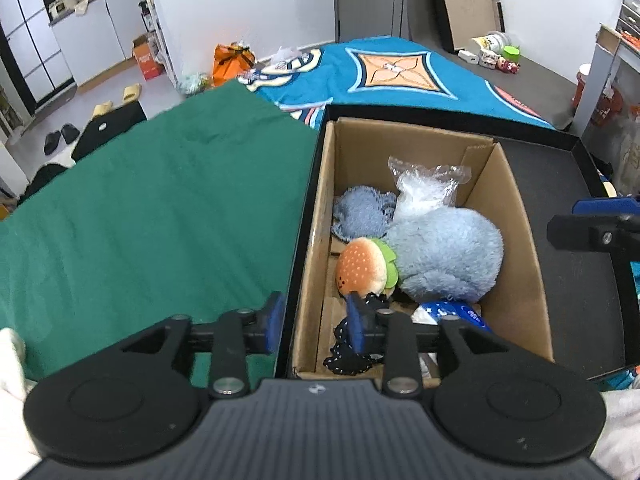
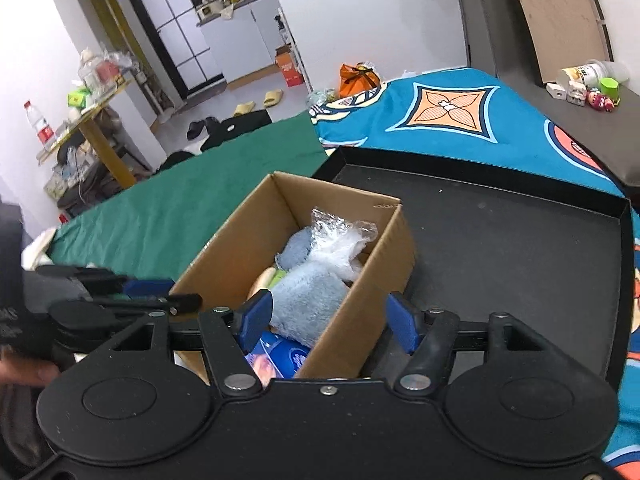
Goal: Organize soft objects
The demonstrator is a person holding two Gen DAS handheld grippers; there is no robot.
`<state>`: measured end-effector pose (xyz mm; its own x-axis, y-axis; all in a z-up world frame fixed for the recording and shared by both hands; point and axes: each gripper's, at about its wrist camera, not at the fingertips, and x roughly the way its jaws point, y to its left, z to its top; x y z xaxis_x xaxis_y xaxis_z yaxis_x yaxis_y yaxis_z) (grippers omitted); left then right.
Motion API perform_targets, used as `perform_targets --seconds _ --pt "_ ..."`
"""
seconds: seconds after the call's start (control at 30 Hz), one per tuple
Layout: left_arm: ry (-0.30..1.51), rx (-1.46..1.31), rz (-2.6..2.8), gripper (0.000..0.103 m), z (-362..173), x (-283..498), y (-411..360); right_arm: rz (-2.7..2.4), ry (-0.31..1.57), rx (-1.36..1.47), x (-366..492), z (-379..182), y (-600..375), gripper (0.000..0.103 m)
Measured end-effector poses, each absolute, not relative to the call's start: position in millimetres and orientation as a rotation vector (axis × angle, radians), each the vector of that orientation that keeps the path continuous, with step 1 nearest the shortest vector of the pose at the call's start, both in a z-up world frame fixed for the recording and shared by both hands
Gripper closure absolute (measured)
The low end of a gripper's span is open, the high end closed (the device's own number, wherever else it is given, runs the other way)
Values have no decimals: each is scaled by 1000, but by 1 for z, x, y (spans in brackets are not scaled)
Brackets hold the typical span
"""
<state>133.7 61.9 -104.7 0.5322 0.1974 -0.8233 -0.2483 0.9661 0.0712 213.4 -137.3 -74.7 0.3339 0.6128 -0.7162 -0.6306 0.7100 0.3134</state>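
Your left gripper [image 1: 316, 322] stands partly open, and its blue pads [image 1: 273, 322] straddle the near-left wall of the cardboard box [image 1: 516, 280]: one pad lies outside the box over the black tray's [image 1: 568, 280] rim, the other inside the box, just above a dark dotted fabric [image 1: 346, 350]. The pads press on nothing. Your right gripper [image 2: 328, 320] also stands open, wider, with one pad inside the box and the other outside its right wall; the wall passes between the jaws without being clamped. Inside the box, the large light-blue plush [image 1: 444, 256] fills the middle. The burger plush [image 1: 362, 266] sits against the plush on the side nearer the box's left wall. A blue knitted piece [image 1: 362, 216] lies toward the far-left corner of the box, and a clear plastic bag [image 1: 428, 188] rests at the far end. A blue printed packet [image 1: 456, 312] lies at the near end of the box. The box stands at the left end of the tray. The green cloth [image 1: 160, 200] extends left of the box, and the blue patterned blanket [image 1: 400, 72] lies beyond its far end.
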Motion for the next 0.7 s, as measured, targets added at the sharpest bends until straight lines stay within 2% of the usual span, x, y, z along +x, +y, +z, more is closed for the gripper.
perform_targets --seconds 0.03,0.1,0.57,0.7 --pt "969 -52 270 56 -102 133 61 811 922 -35 212 -73 -139 38" --pt "964 -46 277 50 -95 131 60 808 918 -38 210 -70 -144 34" --pt "921 -91 256 29 -56 109 35 714 892 1 194 -43 -208 14" --pt "923 -210 227 24 -44 100 37 702 870 8 182 -32 -220 6"
